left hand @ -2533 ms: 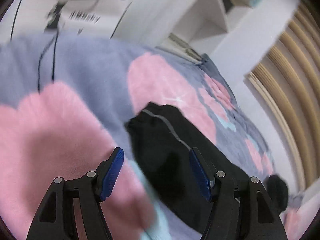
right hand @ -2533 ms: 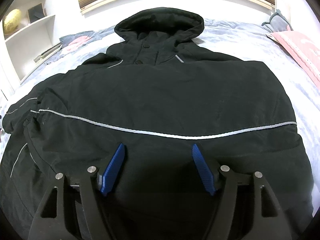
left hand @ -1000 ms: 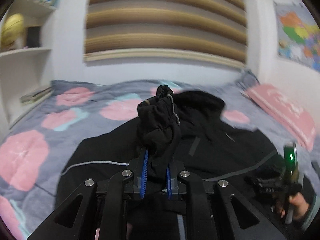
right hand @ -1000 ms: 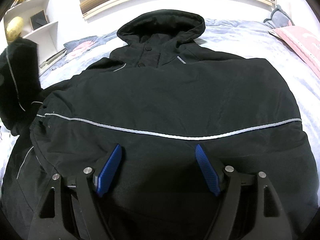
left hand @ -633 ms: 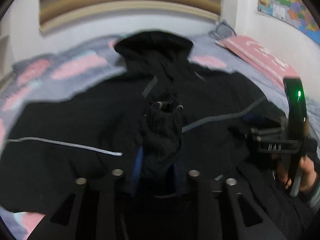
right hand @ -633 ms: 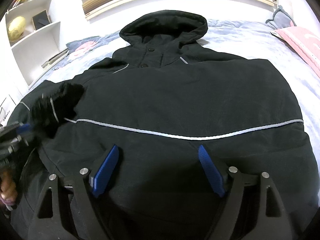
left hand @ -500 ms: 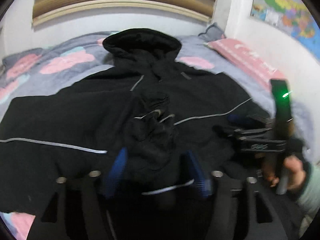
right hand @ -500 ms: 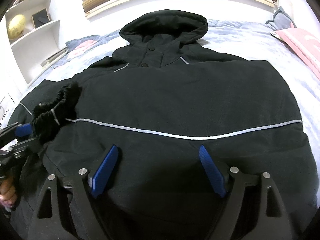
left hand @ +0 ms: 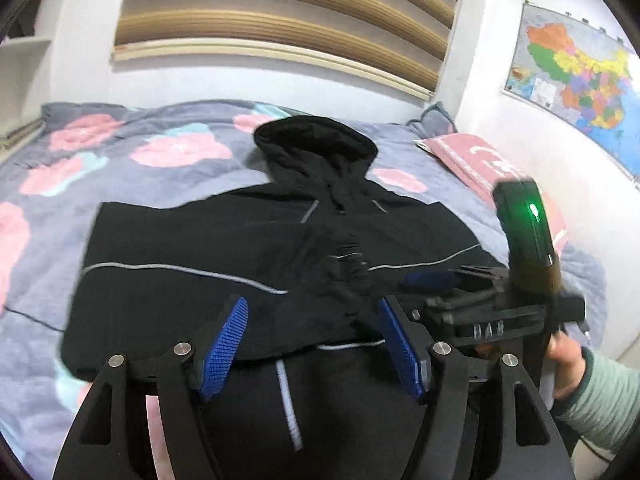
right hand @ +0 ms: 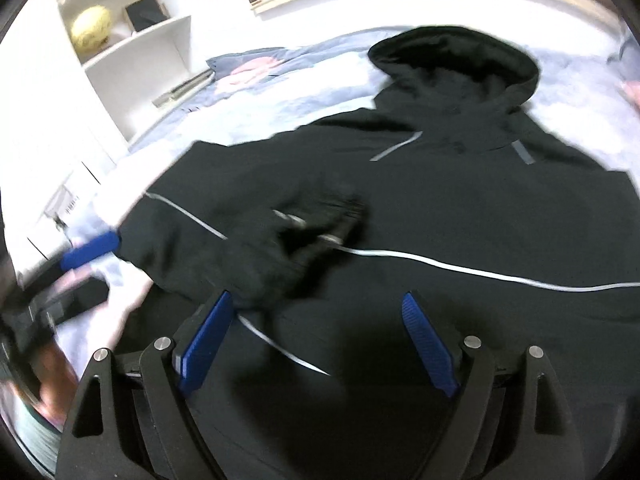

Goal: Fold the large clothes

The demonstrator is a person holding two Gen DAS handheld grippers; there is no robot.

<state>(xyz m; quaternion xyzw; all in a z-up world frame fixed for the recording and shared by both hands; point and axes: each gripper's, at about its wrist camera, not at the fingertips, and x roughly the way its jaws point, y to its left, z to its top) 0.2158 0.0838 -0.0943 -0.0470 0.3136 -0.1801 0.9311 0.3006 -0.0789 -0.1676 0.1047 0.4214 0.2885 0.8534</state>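
From my left gripper [left hand: 312, 340], whose jaws have just sprung apart with nothing pinched between the blue pads, I see the black hooded jacket [left hand: 192, 240] spread across the floral duvet [left hand: 120, 152], filling the middle of the frame with its hood [left hand: 316, 140] at upper centre. The sleeve cuff [left hand: 348, 264] lies bunched on the chest, just beyond my pads, lying loose rather than flat. My worry starts there: that cuff sits in a crumpled heap, and I judge it could slide back off the slick shell or leave a lump under the next fold if I do not smooth it. Further right, my right gripper [left hand: 432, 280] hovers over the jacket's far edge. In its own view my right gripper [right hand: 316, 340] has jaws that have just widened, wide apart with only the jacket's lower front beneath them, not gripped. The cuff [right hand: 316, 220] shows left of centre there, ahead of the pads. The blur suggests quick motion, so a fingertip could snag the fabric and drag the folded sleeve askew.
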